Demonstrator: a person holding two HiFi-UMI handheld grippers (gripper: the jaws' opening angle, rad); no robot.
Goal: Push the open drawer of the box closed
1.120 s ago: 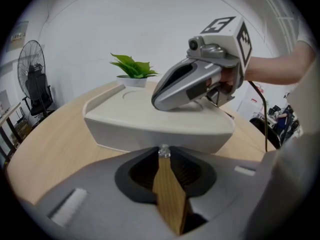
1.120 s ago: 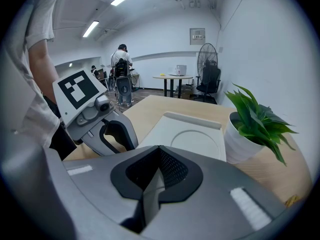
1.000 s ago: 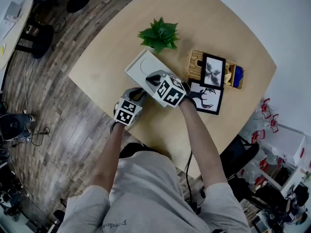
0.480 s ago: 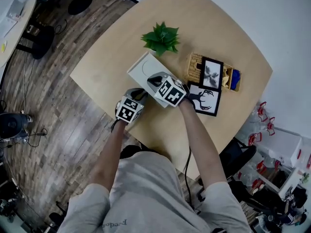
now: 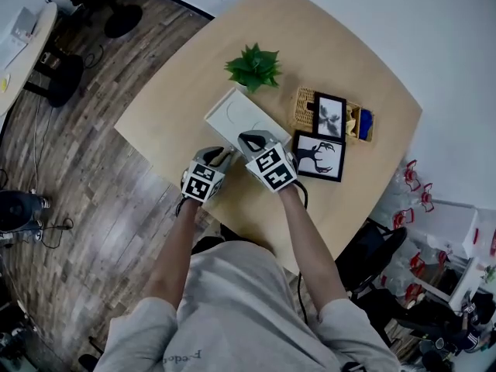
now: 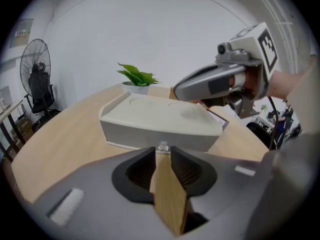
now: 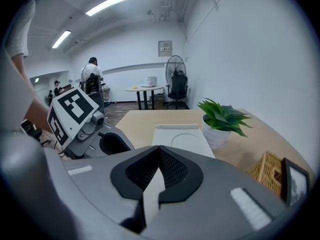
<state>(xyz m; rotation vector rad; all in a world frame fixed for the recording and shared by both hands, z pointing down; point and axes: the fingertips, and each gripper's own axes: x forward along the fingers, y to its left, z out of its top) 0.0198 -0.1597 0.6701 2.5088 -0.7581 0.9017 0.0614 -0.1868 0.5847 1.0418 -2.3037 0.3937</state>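
The white box (image 5: 236,115) lies on the round wooden table (image 5: 163,111), its grey drawer front (image 6: 160,134) toward me and looking flush with the box. A small clear knob (image 6: 162,146) sits at its middle. My left gripper (image 6: 162,152) is right at that knob, tips a narrow gap apart with the knob at the gap's mouth and nothing clamped. In the head view the left gripper (image 5: 223,156) is at the box's near edge. My right gripper (image 5: 249,139) hovers over the box's near right corner, jaws shut and empty (image 7: 159,150).
A potted green plant (image 5: 253,67) stands just behind the box. To the right are a wicker basket (image 5: 307,105) and two framed pictures (image 5: 319,157). The table's near edge (image 5: 174,178) runs close under the left gripper. A fan and chairs stand beyond.
The right gripper has drawn back a little toward me, uncovering more of the box top. The left gripper stays at the box's front. The head view has shifted slightly.
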